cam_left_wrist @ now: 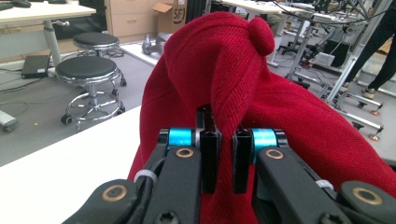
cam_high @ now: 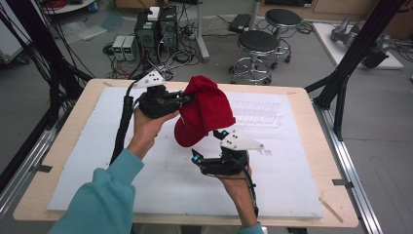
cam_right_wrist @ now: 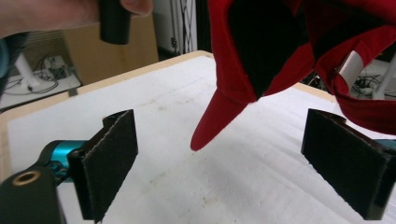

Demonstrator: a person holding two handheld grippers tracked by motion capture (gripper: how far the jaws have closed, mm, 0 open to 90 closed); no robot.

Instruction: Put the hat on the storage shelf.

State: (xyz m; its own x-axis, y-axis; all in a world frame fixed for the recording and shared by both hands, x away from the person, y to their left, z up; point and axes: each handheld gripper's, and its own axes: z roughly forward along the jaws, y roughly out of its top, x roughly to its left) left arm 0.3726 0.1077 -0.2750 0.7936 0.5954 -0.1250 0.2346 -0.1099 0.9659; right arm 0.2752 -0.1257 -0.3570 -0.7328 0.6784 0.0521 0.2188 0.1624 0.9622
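A red cap (cam_high: 204, 109) hangs in the air over the white foam board (cam_high: 292, 165). My left gripper (cam_high: 187, 100) is shut on a fold of its crown; in the left gripper view the fabric (cam_left_wrist: 224, 70) is pinched between the two black jaws of that gripper (cam_left_wrist: 226, 140). My right gripper (cam_high: 208, 145) is open just below the cap's brim, fingers pointing up at it. In the right gripper view the brim tip (cam_right_wrist: 210, 126) hangs between the wide-apart pads (cam_right_wrist: 112, 163) without touching them, above my right gripper (cam_right_wrist: 229, 163).
The foam board lies on a wooden table (cam_high: 311, 97). A pale ribbed tray (cam_high: 258, 112) lies flat on the board behind the cap. Two stools (cam_high: 258, 46) and computer boxes (cam_high: 156, 29) stand on the floor beyond the table.
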